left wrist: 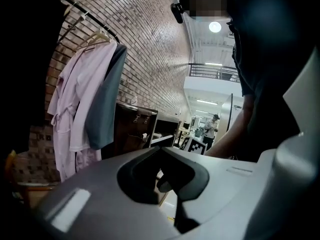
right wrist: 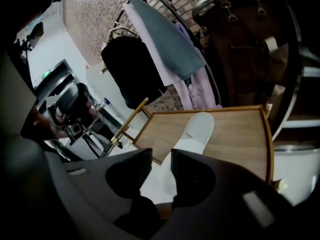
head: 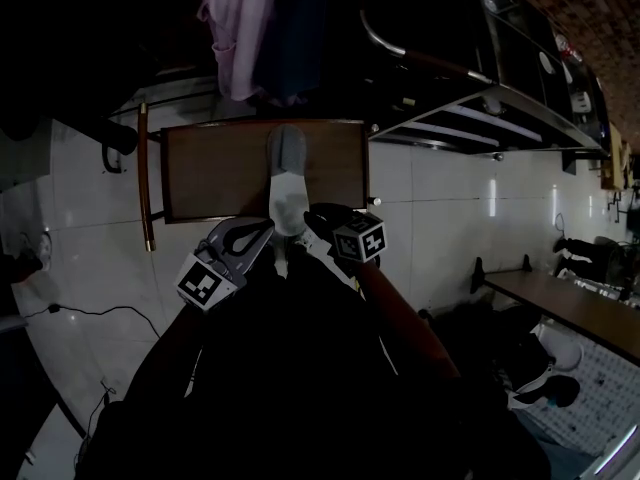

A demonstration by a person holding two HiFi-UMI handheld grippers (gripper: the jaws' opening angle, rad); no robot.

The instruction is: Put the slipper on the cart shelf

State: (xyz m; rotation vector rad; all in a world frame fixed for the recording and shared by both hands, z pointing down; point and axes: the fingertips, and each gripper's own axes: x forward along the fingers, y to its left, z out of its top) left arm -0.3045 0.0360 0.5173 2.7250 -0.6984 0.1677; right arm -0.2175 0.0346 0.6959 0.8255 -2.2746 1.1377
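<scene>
The white and grey slipper (head: 287, 180) lies lengthwise on the brown cart shelf (head: 215, 173), its heel end hanging over the near edge. My right gripper (head: 312, 220) stands at that heel. In the right gripper view the slipper (right wrist: 198, 129) runs away from me along the wooden shelf (right wrist: 240, 134), and its near end lies in the gap between the jaws of the right gripper (right wrist: 161, 156), which stand apart and are not pressing on it. My left gripper (head: 262, 230) hovers just left of the heel, jaws together and empty; its own view shows the left gripper (left wrist: 161, 151) pointing at the clothes rack.
Pink and grey robes (head: 245, 28) hang behind the cart. A gold cart handle (head: 146, 178) rises at the shelf's left side. Metal shelving (head: 480, 108) stands to the right, and a dark bench (head: 570, 308) at far right. A cable (head: 90, 313) trails over the white floor tiles.
</scene>
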